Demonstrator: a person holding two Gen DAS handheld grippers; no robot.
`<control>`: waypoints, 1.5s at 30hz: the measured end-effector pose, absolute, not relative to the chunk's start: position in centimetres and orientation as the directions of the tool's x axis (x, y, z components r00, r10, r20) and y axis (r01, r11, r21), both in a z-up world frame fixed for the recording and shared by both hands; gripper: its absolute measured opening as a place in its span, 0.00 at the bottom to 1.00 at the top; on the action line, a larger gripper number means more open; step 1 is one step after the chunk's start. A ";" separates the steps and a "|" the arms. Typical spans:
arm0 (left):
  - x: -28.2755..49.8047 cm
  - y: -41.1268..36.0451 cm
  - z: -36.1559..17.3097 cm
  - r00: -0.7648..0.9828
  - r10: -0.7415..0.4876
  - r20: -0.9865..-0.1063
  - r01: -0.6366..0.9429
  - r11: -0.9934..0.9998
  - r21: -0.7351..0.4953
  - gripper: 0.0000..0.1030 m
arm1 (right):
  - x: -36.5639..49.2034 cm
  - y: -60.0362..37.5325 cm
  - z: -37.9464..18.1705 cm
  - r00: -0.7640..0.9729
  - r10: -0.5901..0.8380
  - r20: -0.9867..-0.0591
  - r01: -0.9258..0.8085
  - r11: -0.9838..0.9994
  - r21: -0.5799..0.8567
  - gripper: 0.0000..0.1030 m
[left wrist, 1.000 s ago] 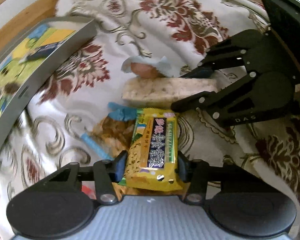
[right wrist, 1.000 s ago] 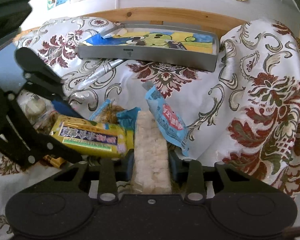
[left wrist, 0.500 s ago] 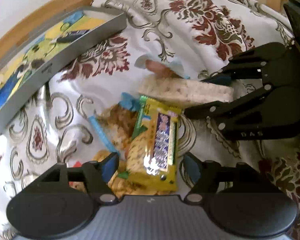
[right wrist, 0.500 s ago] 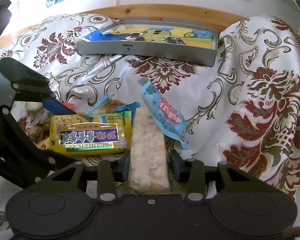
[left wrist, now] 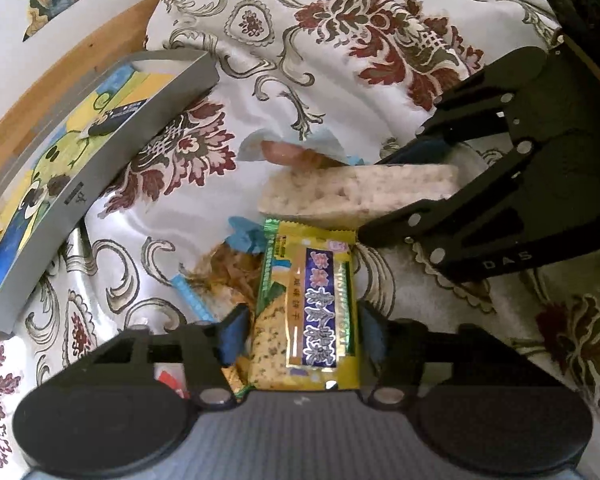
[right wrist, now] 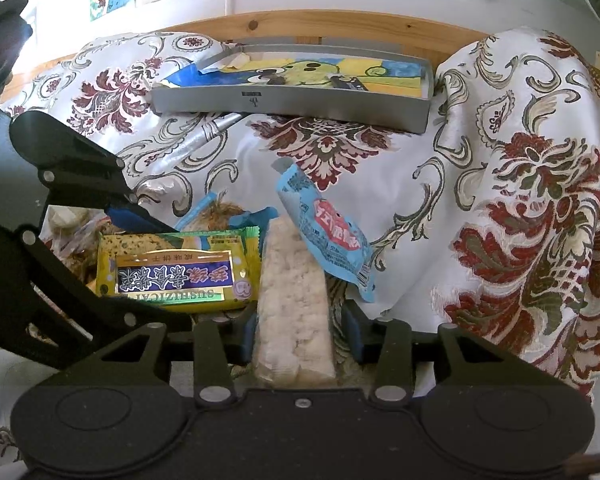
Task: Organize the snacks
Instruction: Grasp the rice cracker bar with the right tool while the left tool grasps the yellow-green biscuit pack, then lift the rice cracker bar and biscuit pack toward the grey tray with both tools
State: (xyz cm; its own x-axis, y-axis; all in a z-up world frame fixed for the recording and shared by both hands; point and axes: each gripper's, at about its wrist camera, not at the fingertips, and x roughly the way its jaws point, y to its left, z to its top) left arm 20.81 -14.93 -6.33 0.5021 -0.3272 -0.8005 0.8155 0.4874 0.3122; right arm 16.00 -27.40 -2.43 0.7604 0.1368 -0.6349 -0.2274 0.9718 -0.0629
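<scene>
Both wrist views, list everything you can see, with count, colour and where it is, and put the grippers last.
Yellow cracker packet: one, yellow with a purple label, between the left gripper's fingers.
Rice crisp bar: one, pale cream in clear wrap, between the right gripper's fingers.
Blue snack pouch: one, light blue with a red label, leaning just behind the rice crisp bar.
Clear snack bags: a few, brownish contents, under and beside the yellow cracker packet.
Grey tray: one, grey with a colourful lining, at the back of the cloth.
Tablecloth: one, white with red floral pattern, under everything.
Left gripper: black, closed on the packet.
Right gripper: black, closed on the bar.
</scene>
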 end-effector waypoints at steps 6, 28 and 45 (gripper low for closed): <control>20.2 -15.3 -6.4 0.537 -0.313 -0.783 0.808 0.458 0.371 0.57 | 16.1 -27.0 -2.7 0.766 0.131 -0.629 -0.230 0.970 -0.078 0.46; 19.1 -12.9 -5.0 0.577 -0.307 -0.757 0.724 0.620 0.301 0.50 | 15.5 -26.1 -2.6 0.772 0.103 -0.627 -0.252 0.956 -0.153 0.34; 17.6 -10.6 -2.7 0.611 -0.339 -0.715 0.597 0.791 0.134 0.50 | 12.1 -23.4 -0.9 0.843 0.057 -0.535 -0.304 0.871 -0.386 0.33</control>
State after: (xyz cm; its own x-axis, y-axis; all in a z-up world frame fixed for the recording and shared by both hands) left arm 17.60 -10.59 -2.67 0.6108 -0.3394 -0.7153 0.5965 0.7913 0.1339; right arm 12.08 -23.36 -0.91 0.8428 0.0573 -0.5353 -0.3044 0.8708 -0.3861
